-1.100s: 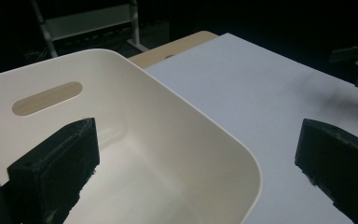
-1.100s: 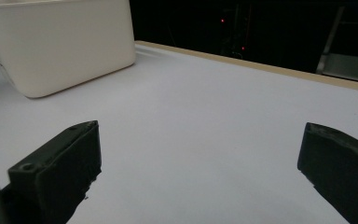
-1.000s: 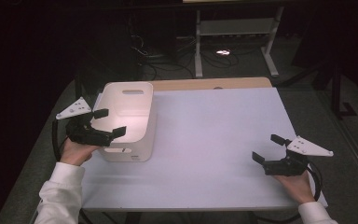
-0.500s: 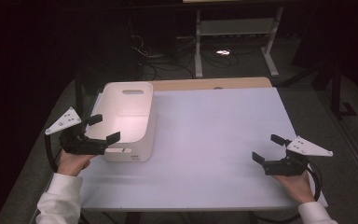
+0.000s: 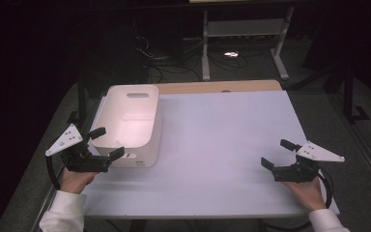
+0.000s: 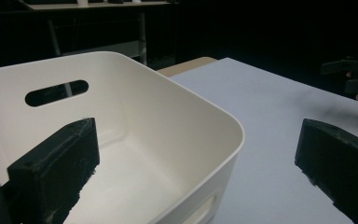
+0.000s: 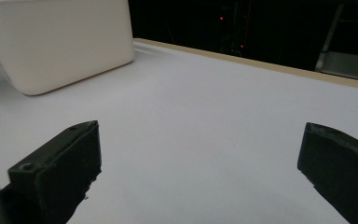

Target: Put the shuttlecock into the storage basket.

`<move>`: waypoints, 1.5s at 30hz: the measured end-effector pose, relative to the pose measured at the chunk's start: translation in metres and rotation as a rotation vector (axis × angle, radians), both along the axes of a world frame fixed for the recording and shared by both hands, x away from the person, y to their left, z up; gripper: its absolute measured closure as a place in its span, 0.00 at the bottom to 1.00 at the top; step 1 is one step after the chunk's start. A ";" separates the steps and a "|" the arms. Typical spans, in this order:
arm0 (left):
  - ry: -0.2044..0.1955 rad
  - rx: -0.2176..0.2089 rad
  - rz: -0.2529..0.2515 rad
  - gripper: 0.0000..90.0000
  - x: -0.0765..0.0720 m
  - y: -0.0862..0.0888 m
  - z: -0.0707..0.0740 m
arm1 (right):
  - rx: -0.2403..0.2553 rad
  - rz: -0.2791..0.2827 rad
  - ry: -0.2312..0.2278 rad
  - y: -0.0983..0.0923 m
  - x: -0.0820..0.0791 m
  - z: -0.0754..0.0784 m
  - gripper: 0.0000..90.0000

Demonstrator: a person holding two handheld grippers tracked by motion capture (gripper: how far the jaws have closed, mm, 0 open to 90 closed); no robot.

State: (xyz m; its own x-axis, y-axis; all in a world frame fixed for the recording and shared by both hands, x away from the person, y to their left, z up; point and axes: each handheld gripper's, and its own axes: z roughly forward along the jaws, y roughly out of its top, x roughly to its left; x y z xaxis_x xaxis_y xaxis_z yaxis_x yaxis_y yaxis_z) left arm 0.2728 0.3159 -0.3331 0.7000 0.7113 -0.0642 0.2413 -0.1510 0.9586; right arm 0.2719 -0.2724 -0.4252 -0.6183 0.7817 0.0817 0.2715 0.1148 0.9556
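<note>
White bin (image 5: 133,123) sits at the left of the counter (image 5: 222,145) in the high view; my left tongs (image 5: 107,143) hang spread at its near left corner, my right tongs (image 5: 280,153) spread well apart at the counter's right edge. Left gripper view: one jaw over the bin's (image 6: 135,140) inside, one outside its rim. Right gripper view: spread jaws over bare counter (image 7: 205,126), bin (image 7: 58,39) far off.
</note>
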 end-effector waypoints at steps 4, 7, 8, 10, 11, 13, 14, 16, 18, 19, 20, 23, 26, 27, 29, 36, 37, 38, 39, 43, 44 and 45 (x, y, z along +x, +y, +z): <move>-0.012 -0.012 0.002 0.00 -0.004 0.002 -0.003 | -0.001 -0.001 0.000 0.000 0.000 0.000 0.00; -0.017 -0.012 0.001 0.00 -0.008 0.003 -0.006 | -0.001 -0.002 -0.001 0.000 0.000 0.000 0.00; -0.018 -0.018 0.001 0.00 -0.009 0.003 -0.006 | -0.002 -0.001 0.000 0.000 0.000 0.000 0.00; -0.018 -0.018 -0.008 0.00 -0.010 0.003 -0.008 | -0.003 -0.002 0.000 0.000 0.000 0.000 0.00; -0.017 -0.023 -0.010 0.00 -0.011 0.003 -0.009 | -0.001 -0.003 0.001 0.000 0.000 0.000 0.00; -0.016 -0.014 -0.016 0.00 -0.013 0.002 -0.011 | -0.002 -0.003 0.001 0.000 0.000 0.000 0.00; -0.015 -0.011 -0.018 0.00 -0.014 0.003 -0.012 | -0.003 -0.003 0.001 0.000 0.000 0.000 0.00; -0.017 -0.015 -0.021 0.00 -0.016 0.002 -0.013 | -0.002 -0.004 0.000 0.000 0.000 0.000 0.00; -0.020 -0.024 -0.026 0.00 -0.018 0.002 -0.015 | -0.002 -0.004 0.001 0.000 0.000 0.000 0.00; -0.024 -0.025 -0.028 0.00 -0.018 0.002 -0.016 | -0.002 -0.004 0.000 0.000 0.000 0.000 0.00; -0.024 -0.024 -0.028 0.00 -0.019 0.002 -0.017 | -0.003 -0.004 0.000 0.000 0.000 0.000 0.00; -0.031 -0.024 -0.028 0.00 -0.021 0.003 -0.020 | -0.003 -0.004 0.000 0.000 0.000 0.000 0.00; -0.035 -0.028 -0.025 0.00 -0.023 0.004 -0.022 | -0.003 -0.004 0.000 0.000 0.000 0.000 0.00; -0.030 -0.036 -0.027 0.00 -0.024 0.003 -0.023 | -0.003 -0.004 0.000 0.000 0.000 0.000 0.00; -0.033 -0.033 -0.039 0.00 -0.026 0.003 -0.025 | -0.004 -0.003 0.000 0.000 0.000 0.000 0.00; -0.029 -0.046 -0.056 0.00 -0.030 0.002 -0.031 | -0.006 -0.004 0.000 0.000 0.000 0.000 0.00; -0.032 -0.046 -0.059 0.00 -0.031 0.002 -0.033 | -0.006 -0.004 -0.001 0.000 0.000 0.000 0.00; -0.027 -0.042 -0.058 0.00 -0.031 0.002 -0.033 | -0.005 -0.005 0.000 0.000 0.000 0.000 0.00; -0.030 -0.043 -0.058 0.00 -0.032 0.001 -0.035 | -0.003 -0.005 0.003 0.000 0.000 0.000 0.00; -0.028 -0.048 -0.061 0.00 -0.034 0.001 -0.039 | -0.003 -0.006 0.004 0.000 0.000 -0.001 0.00; -0.029 -0.046 -0.064 0.00 -0.034 0.002 -0.041 | -0.003 -0.005 0.004 0.000 0.000 -0.001 0.00; -0.023 -0.054 -0.062 0.00 -0.034 0.001 -0.042 | -0.004 -0.005 0.005 0.000 0.000 -0.001 0.00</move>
